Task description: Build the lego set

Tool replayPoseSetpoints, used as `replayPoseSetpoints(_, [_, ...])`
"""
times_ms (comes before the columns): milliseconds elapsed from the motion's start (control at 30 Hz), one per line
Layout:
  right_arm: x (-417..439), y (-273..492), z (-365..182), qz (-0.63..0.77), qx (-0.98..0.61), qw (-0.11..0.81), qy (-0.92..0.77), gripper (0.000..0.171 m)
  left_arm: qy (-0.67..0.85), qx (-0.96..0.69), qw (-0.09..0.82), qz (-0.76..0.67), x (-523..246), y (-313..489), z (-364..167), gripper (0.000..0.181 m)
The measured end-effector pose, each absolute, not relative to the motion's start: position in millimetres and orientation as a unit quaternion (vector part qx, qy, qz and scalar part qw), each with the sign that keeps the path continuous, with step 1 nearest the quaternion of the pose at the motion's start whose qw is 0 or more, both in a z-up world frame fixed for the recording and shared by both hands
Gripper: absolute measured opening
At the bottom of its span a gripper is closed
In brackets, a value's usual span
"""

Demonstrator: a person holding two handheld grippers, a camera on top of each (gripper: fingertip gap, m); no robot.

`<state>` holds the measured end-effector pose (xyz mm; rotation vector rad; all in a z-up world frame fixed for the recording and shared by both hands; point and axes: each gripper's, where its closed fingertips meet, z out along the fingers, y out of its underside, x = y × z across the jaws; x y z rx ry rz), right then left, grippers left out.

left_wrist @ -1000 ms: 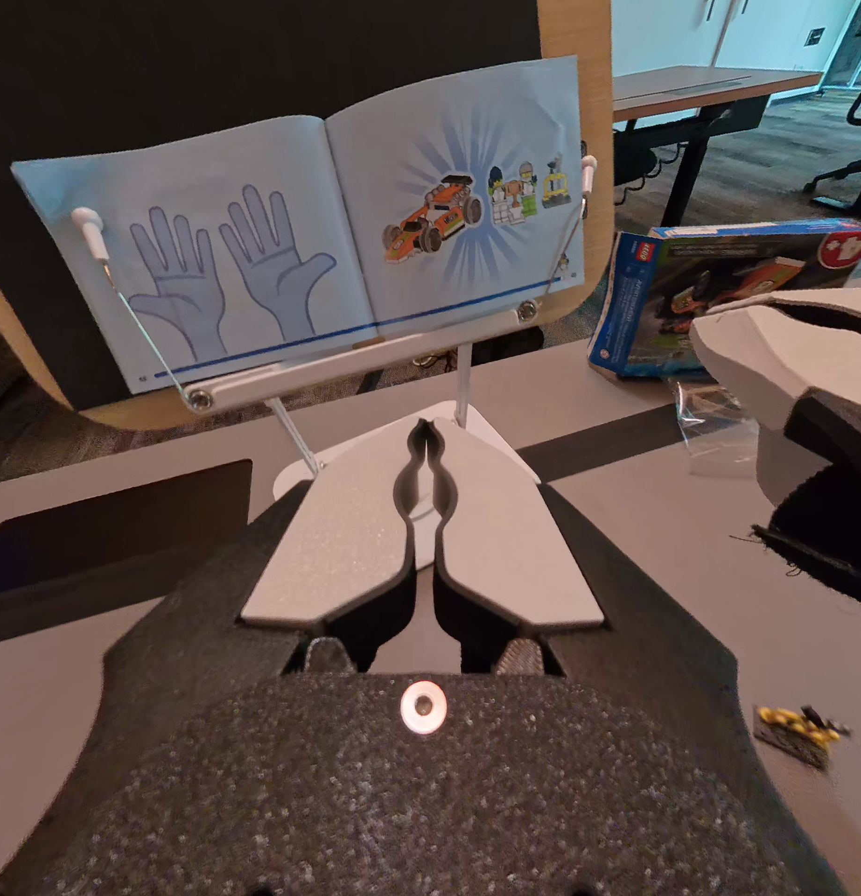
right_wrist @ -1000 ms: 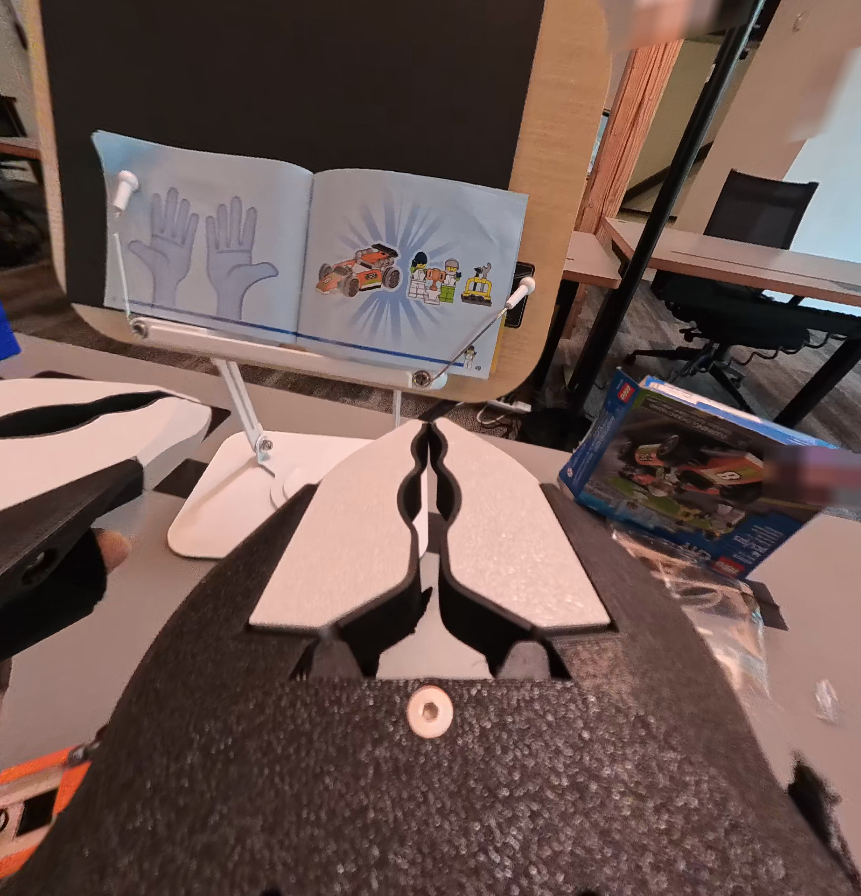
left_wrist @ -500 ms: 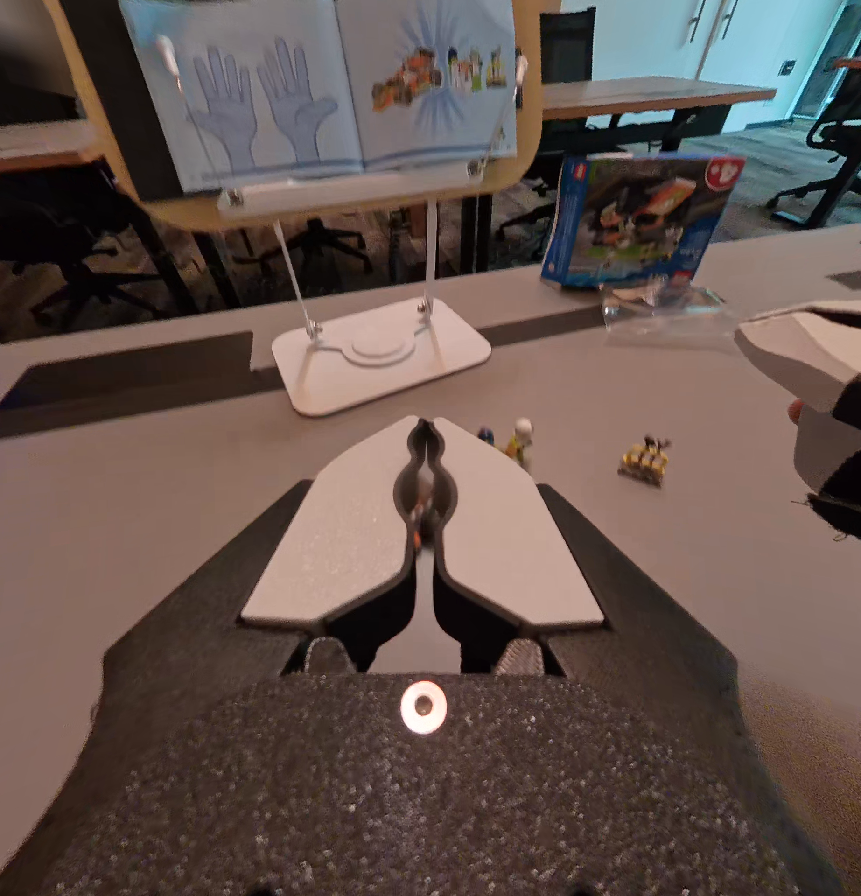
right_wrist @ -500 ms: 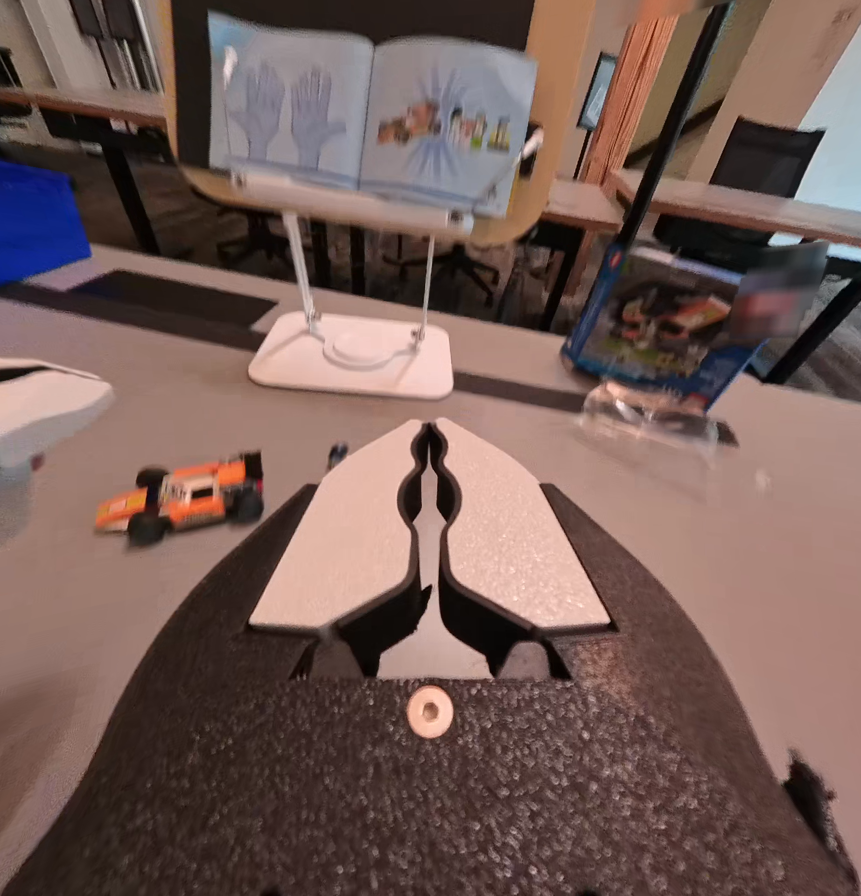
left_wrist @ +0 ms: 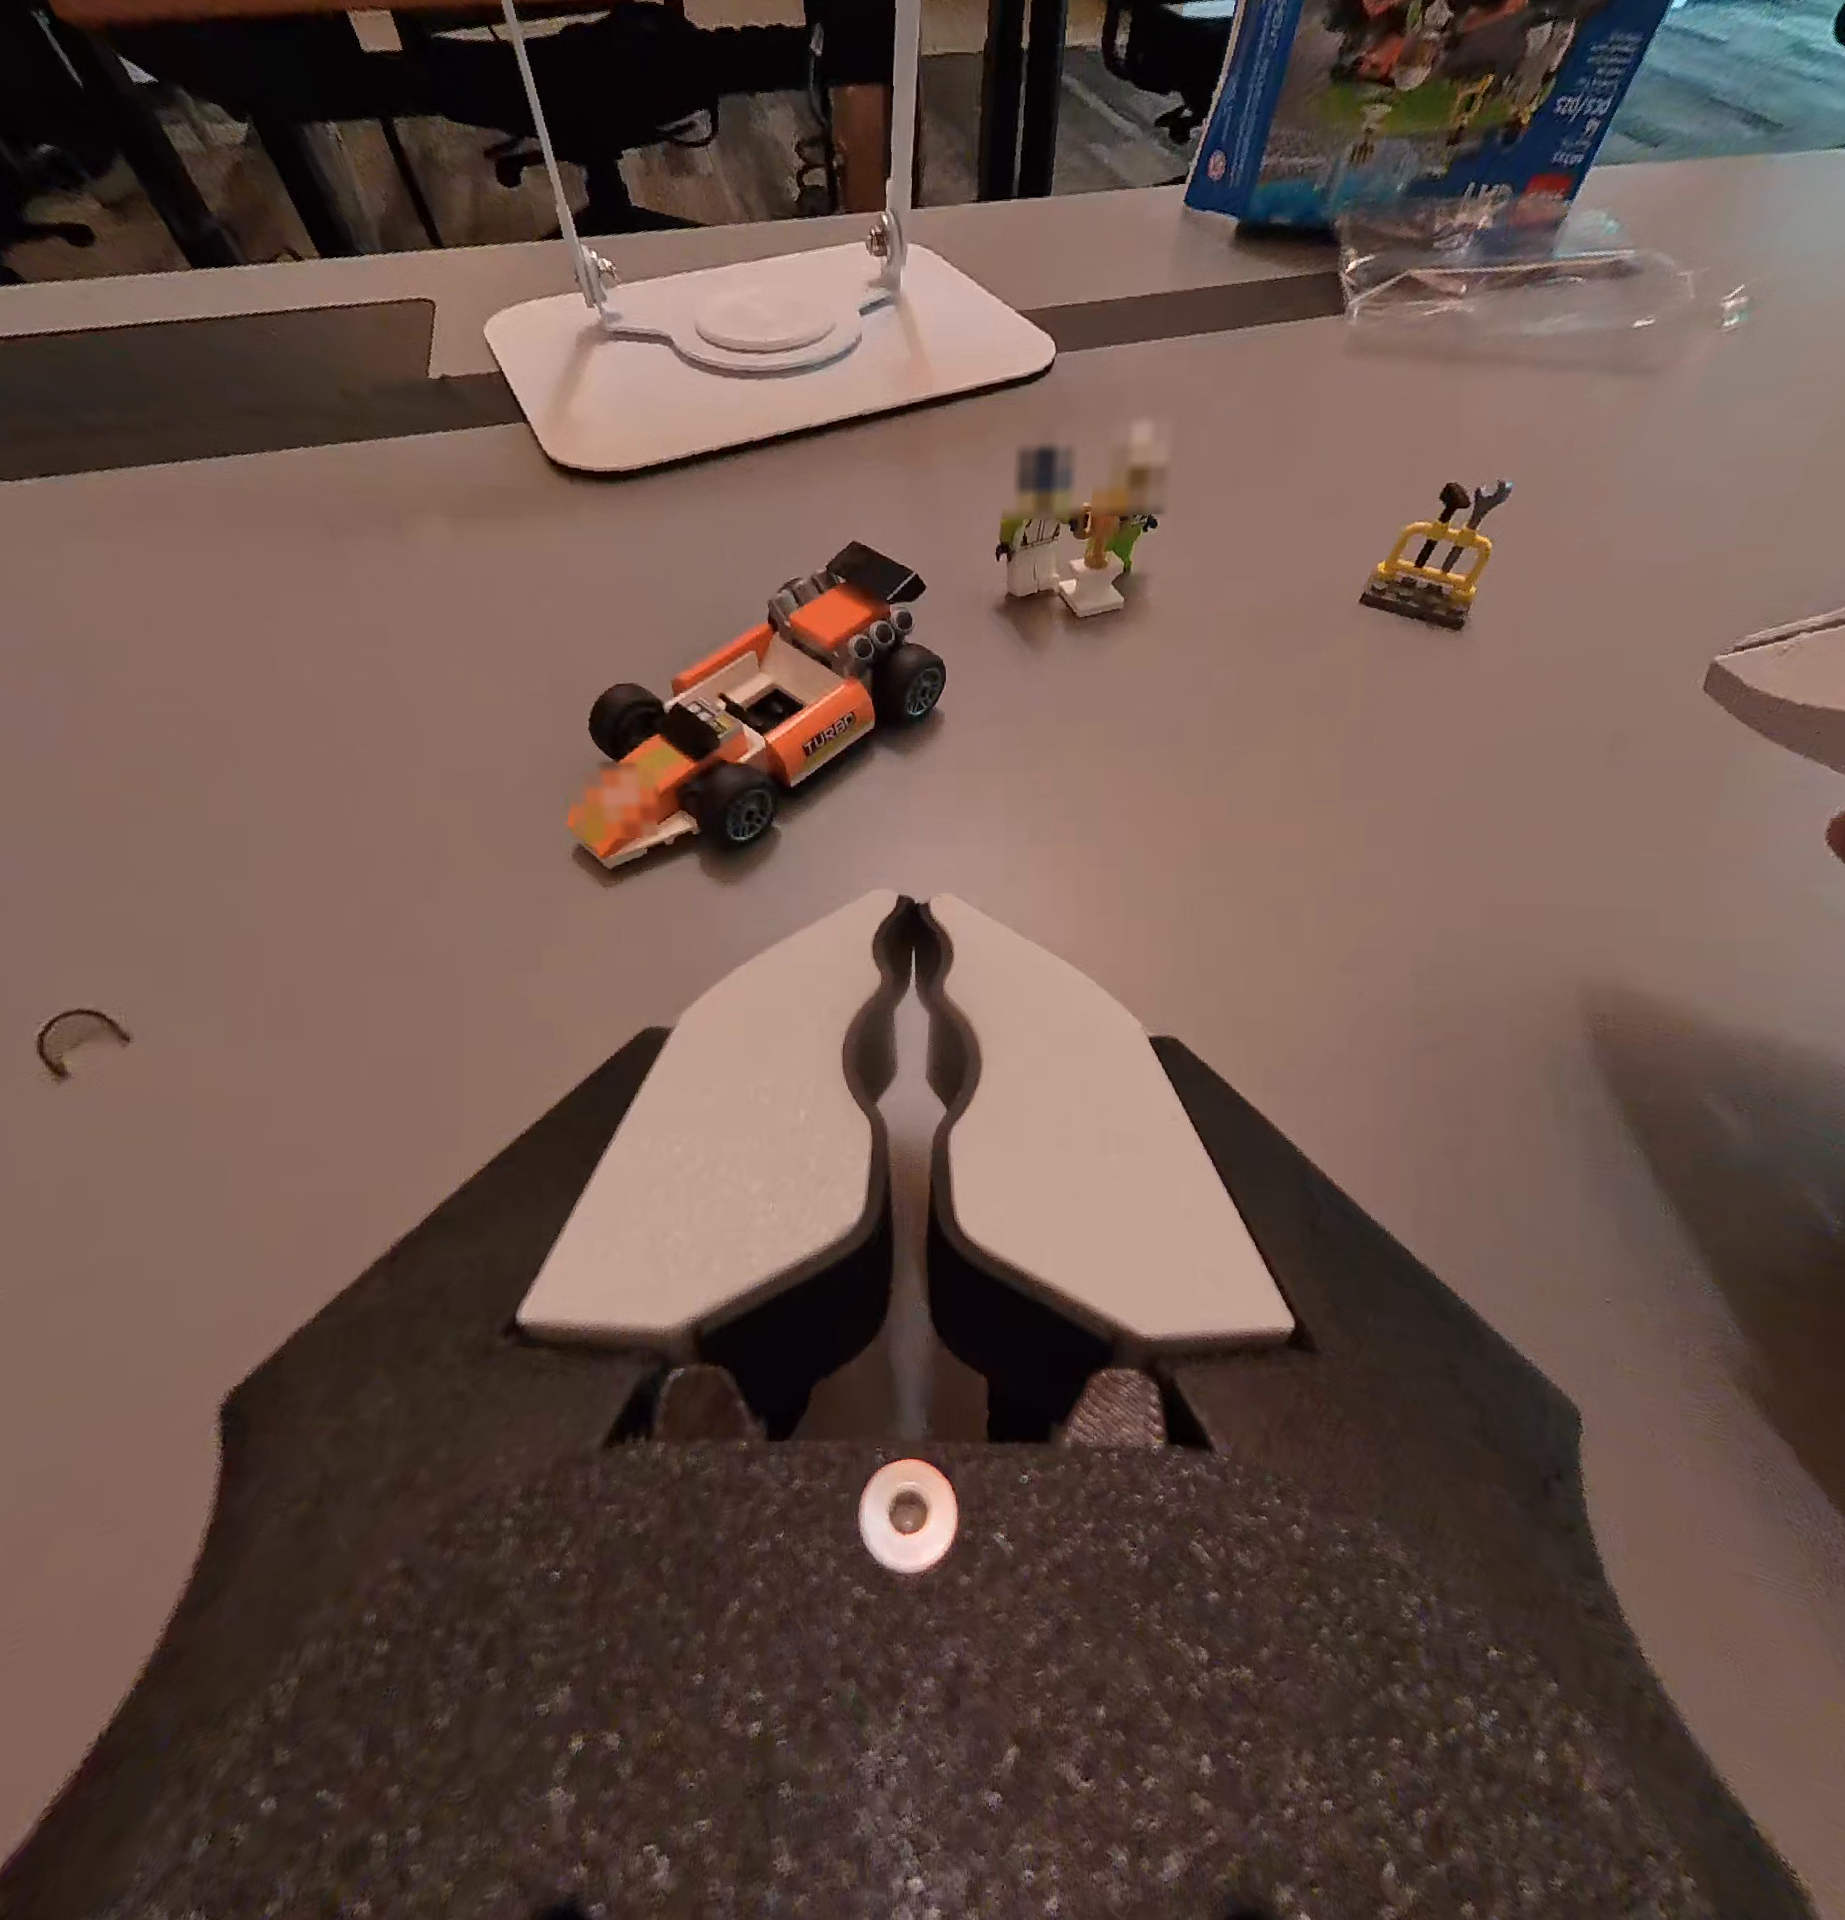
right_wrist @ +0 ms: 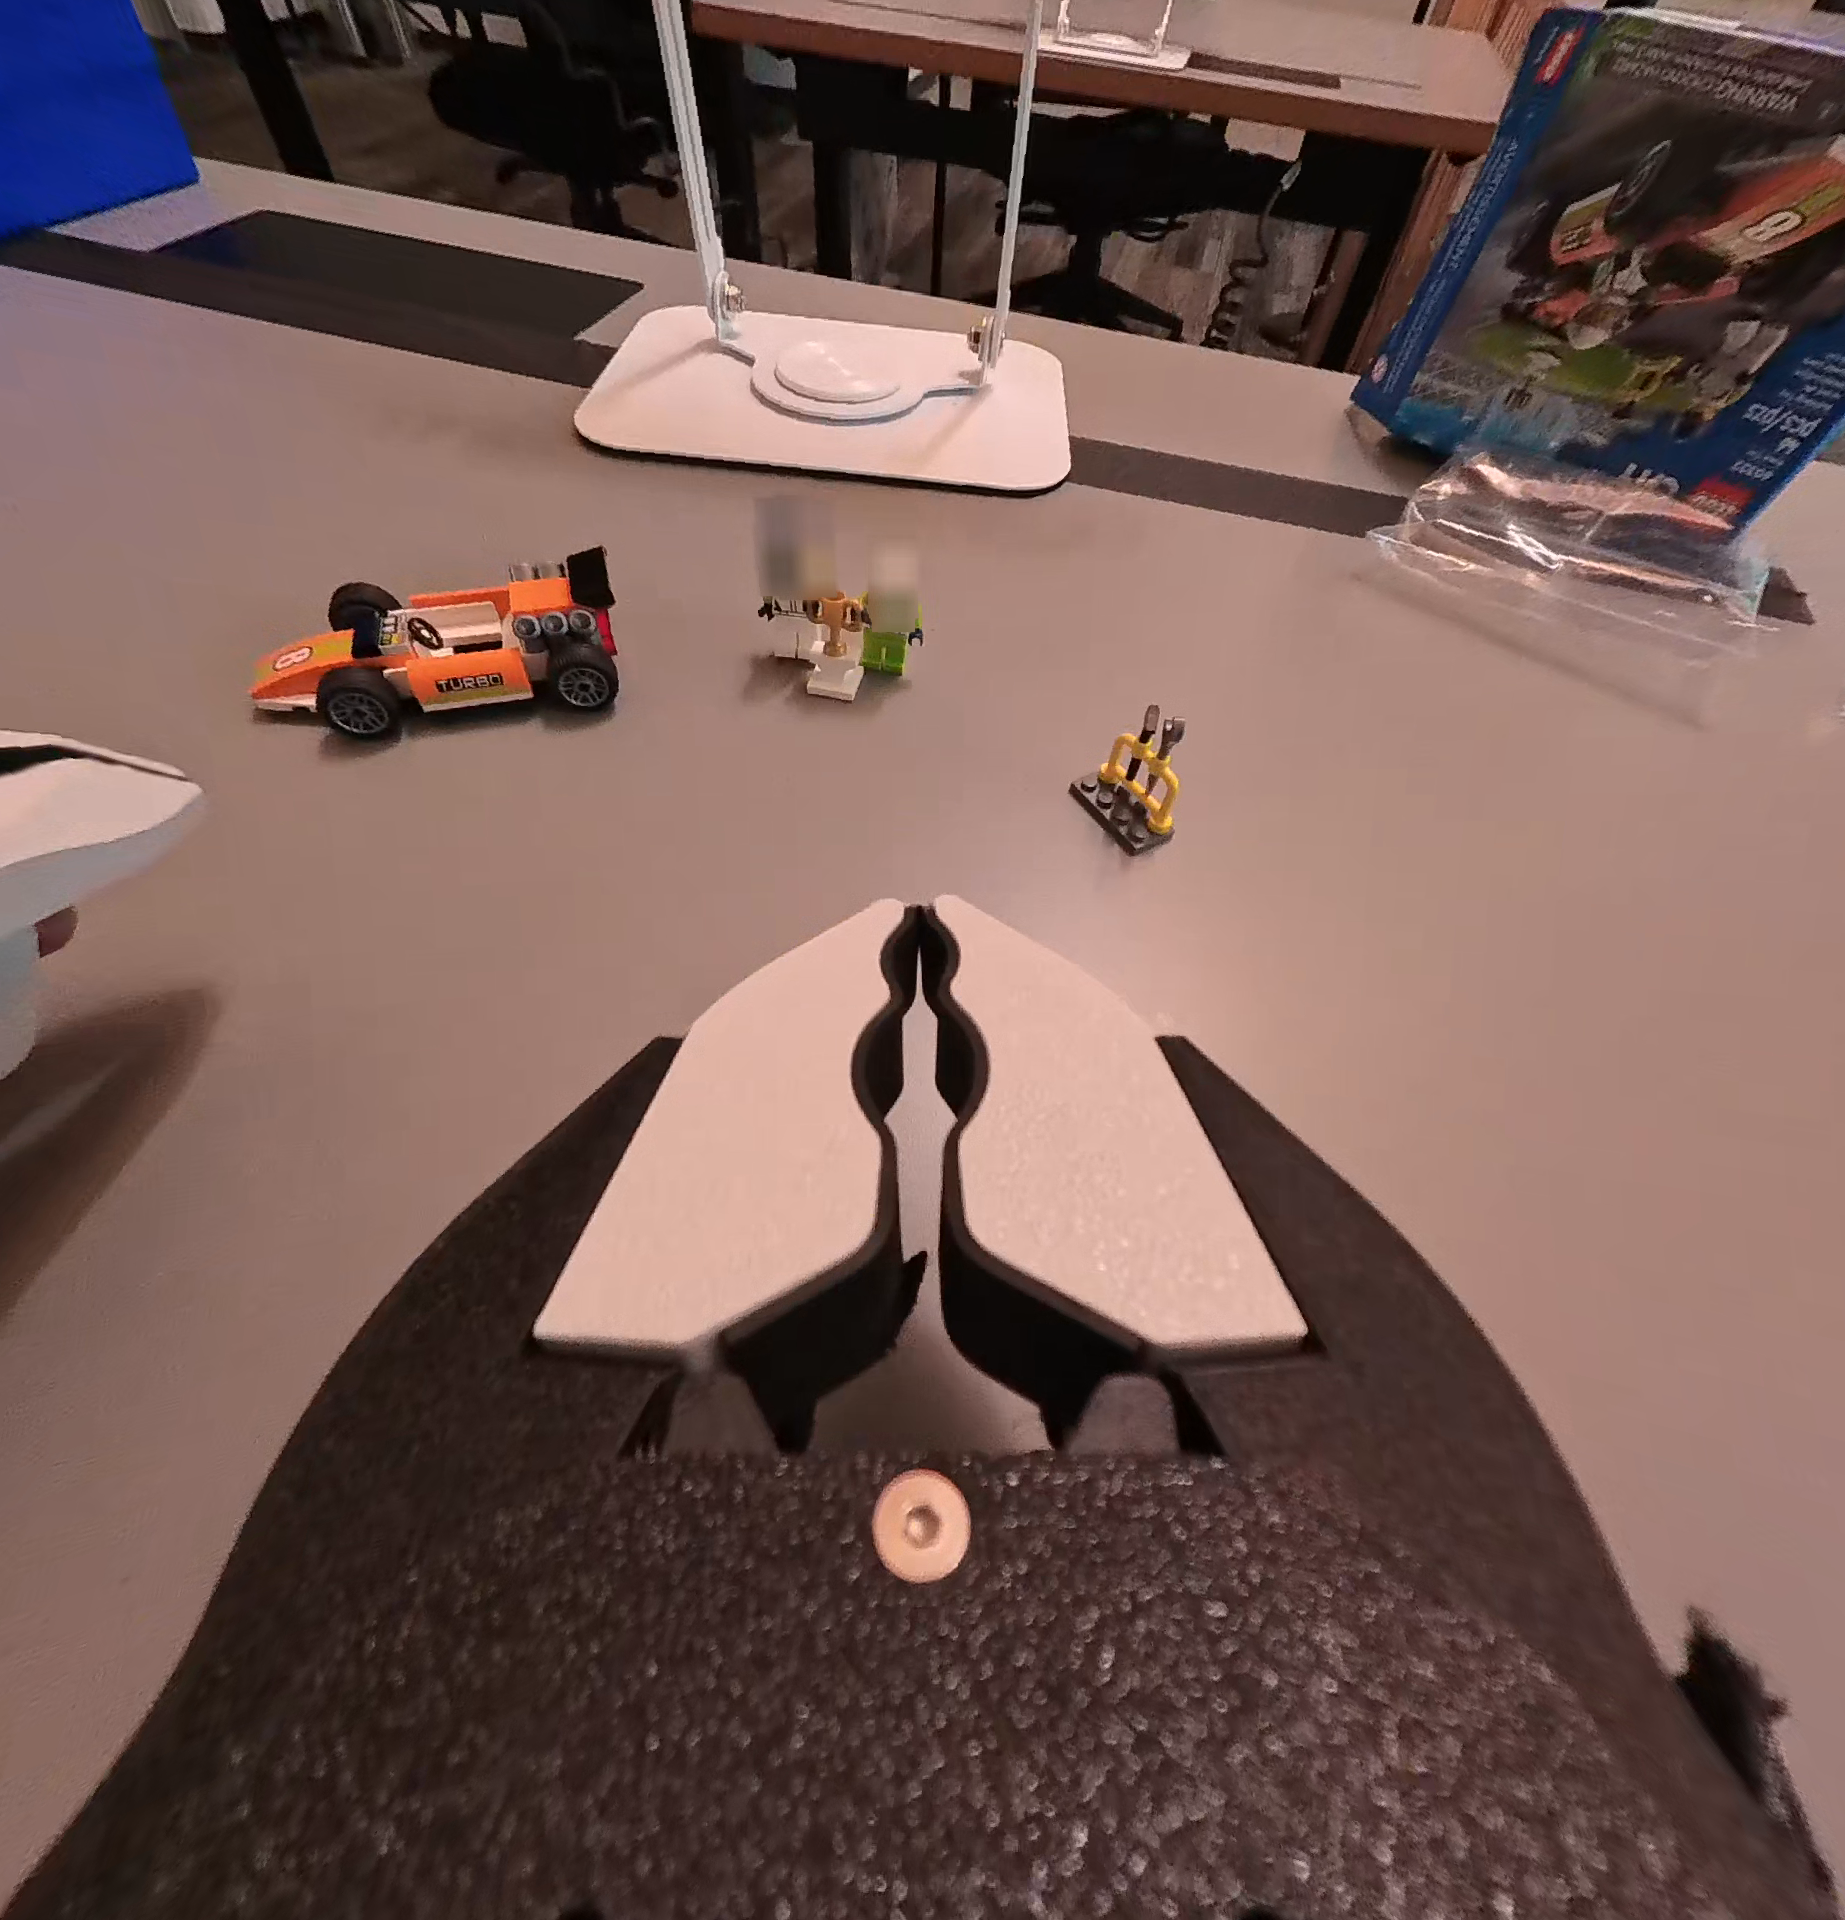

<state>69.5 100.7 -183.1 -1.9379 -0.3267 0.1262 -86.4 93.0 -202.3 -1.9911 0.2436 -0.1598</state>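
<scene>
An orange Lego race car (left_wrist: 757,707) stands on the grey table (left_wrist: 274,831); it also shows in the right wrist view (right_wrist: 440,660). Two minifigures with a gold trophy (left_wrist: 1079,540) (right_wrist: 845,623) stand right of the car. A small yellow tool rack on a dark plate (left_wrist: 1427,566) (right_wrist: 1131,784) stands further right. My left gripper (left_wrist: 915,906) is shut and empty, above the table in front of the car. My right gripper (right_wrist: 918,912) is shut and empty, in front of the tool rack. Each gripper's white finger shows at the edge of the other view (left_wrist: 1801,686) (right_wrist: 56,821).
A white book-stand base (left_wrist: 772,358) (right_wrist: 824,400) sits at the table's back. A blue Lego box (left_wrist: 1417,104) (right_wrist: 1645,249) with a clear plastic bag (left_wrist: 1520,281) (right_wrist: 1583,561) in front of it is at back right. A dark strip runs along the table's back. There is about 15 cm between the tips of the two grippers.
Both views have tilted down from the open instruction booklet to the table. The car, minifigures and tool rack have come into full view; both grippers stay shut.
</scene>
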Motion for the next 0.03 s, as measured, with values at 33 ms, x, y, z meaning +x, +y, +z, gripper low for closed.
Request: replayPoseSetpoints(33, [69.2,100.2,-182.7,0.053,-0.818,0.555,-0.140,0.000,0.104,-0.835,0.536,-0.066,-85.6,93.6,-202.2,0.000])
